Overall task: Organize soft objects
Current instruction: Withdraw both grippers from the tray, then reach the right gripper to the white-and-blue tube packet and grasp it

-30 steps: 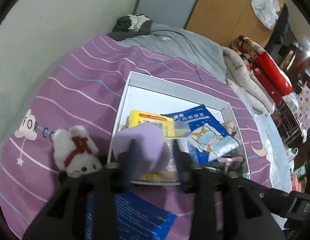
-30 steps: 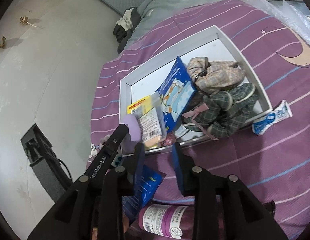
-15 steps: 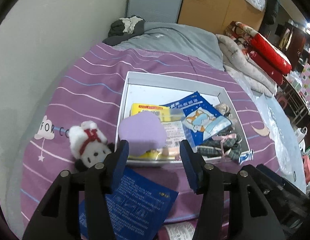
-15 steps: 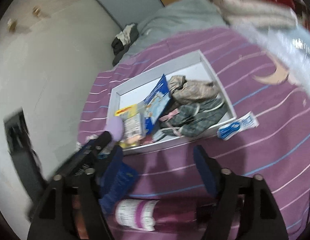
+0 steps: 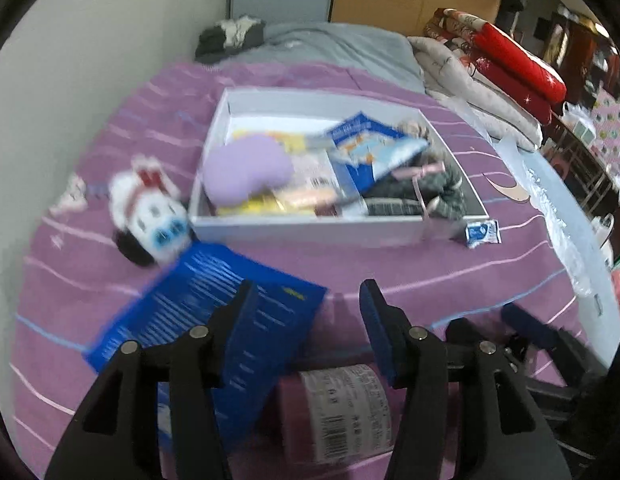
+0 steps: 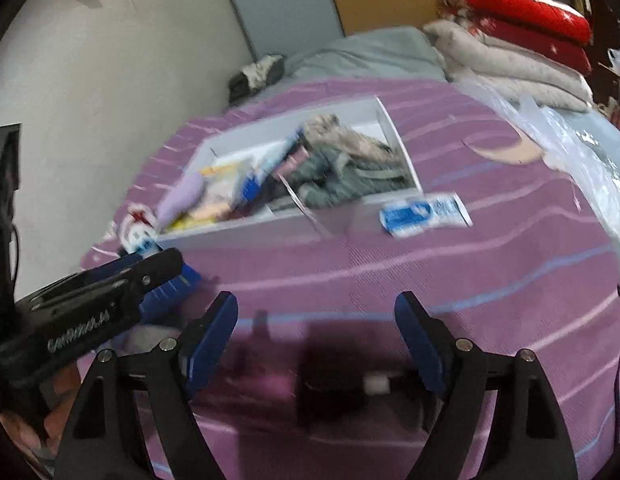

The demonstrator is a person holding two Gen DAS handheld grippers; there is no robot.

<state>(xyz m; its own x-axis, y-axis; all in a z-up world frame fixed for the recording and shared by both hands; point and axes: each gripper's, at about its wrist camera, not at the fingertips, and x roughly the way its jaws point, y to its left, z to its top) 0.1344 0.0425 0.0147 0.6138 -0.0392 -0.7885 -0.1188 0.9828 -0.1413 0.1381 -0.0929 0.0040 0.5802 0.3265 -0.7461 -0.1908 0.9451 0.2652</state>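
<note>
White shallow cardboard box held sorted soft items; L gripper & R gripper both gaped empty, poised for purple labelled bottle.

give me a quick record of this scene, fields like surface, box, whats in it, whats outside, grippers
surface: purple striped bedspread
box: shallow white rectangular box, open top
inside box: lilac plush pad, blue printed packet, yellow packet, grey plaid clothes
outside box: white plush toy with red bow touching the box's left corner; dark blue flat packet; small blue-and-white sachet; pink labelled bottle
left gripper: open, nothing between fingers
right gripper: open wide, holding nothing
</note>
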